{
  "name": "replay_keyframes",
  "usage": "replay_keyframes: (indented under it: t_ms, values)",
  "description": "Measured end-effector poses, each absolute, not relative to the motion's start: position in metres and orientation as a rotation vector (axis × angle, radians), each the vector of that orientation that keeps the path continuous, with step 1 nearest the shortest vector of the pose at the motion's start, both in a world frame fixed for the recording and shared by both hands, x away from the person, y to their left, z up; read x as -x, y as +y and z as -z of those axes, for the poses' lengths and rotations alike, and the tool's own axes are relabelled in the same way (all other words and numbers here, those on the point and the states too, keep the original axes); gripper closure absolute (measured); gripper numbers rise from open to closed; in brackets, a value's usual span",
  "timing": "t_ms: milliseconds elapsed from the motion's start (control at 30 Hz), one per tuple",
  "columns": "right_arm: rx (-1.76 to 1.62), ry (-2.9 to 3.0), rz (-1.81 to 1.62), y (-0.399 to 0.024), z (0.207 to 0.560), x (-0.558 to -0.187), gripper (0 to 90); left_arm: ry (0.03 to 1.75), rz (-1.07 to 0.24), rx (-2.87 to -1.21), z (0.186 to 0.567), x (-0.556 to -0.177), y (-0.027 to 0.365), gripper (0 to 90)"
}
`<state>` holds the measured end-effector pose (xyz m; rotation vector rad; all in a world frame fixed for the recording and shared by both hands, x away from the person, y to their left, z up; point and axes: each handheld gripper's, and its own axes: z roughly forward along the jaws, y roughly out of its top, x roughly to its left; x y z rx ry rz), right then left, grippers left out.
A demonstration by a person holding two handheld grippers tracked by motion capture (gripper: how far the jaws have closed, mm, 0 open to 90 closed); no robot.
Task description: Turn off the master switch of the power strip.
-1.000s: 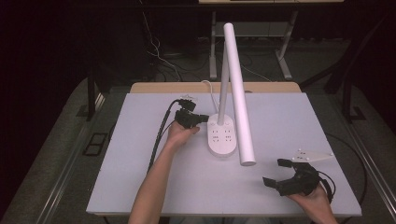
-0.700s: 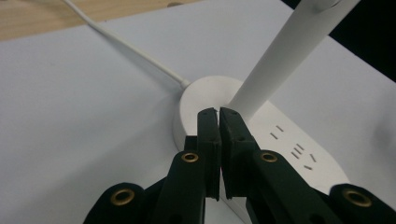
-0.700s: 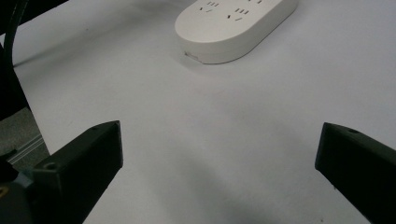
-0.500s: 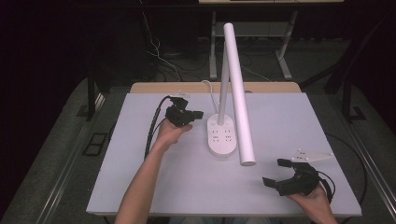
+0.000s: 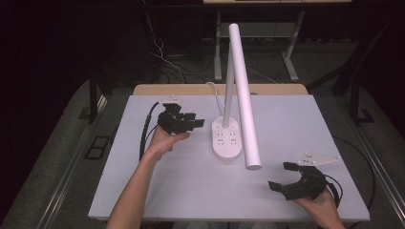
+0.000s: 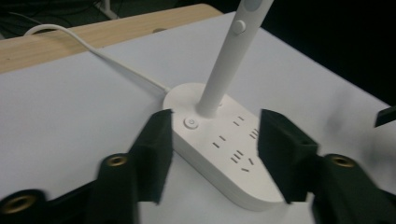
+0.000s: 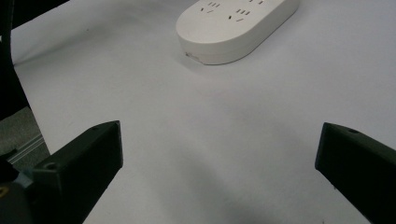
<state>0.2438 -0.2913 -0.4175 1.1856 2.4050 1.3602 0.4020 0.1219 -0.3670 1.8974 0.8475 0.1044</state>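
a: starting nearest the person, what's the right gripper (image 5: 285,177) doing?

b: it sits low at the near right corner of the table (image 5: 296,119), fingers spread wide and empty, well apart from the lamp base (image 7: 236,25). it looks idle to me.

a: and further in?

b: the left gripper (image 5: 197,123) is just beside the lamp base (image 5: 226,138), at its left edge. its fingers (image 6: 156,154) are released, and in the left gripper view they frame the end of the base where the round button (image 6: 190,123) sits by the lamp stem (image 6: 223,65).

a: so how far along?

b: early, i'd say. nothing is grasped or pressed yet; the approach seems nearly finished, and the touch on the button or base is left. the lamp head (image 5: 243,90) shows no glow i can make out, and its cord (image 6: 88,49) runs off the far edge.
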Motion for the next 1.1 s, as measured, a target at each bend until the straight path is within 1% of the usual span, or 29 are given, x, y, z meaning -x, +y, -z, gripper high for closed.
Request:
replay_keyframes:
  t_ms: [133, 167, 200, 267, 300, 667, 1100]
  values:
    - [-1.181, 2.407, -1.359, -0.291, 0.418, -0.244, 0.4, 0.848, -0.090, -1.903, 0.369, -0.392, 0.132, 16.1]
    - [-1.182, 2.407, -1.357, -0.291, 0.418, -0.244, 0.3, 0.855, -0.095, -1.902, 0.370, -0.389, 0.134, 13.6]
    - [-1.183, 2.407, -1.356, -0.291, 0.418, -0.244, 0.3, 0.862, -0.101, -1.907, 0.369, -0.387, 0.136, 13.2]
    - [-1.180, 2.407, -1.355, -0.290, 0.418, -0.244, 0.3, 0.868, -0.077, -1.903, 0.369, -0.384, 0.141, 3.4]
    - [-1.180, 2.407, -1.355, -0.290, 0.418, -0.244, 0.3, 0.875, -0.075, -1.907, 0.368, -0.382, 0.143, 0.0]
    - [-1.185, 2.409, -1.355, -0.290, 0.418, -0.244, 0.3, 0.910, -0.134, -1.886, 0.363, -0.355, 0.169, 0.0]
    - [-1.173, 2.417, -1.343, -0.287, 0.419, -0.245, 0.3, 0.943, -0.152, -1.858, 0.381, -0.323, 0.193, 0.0]
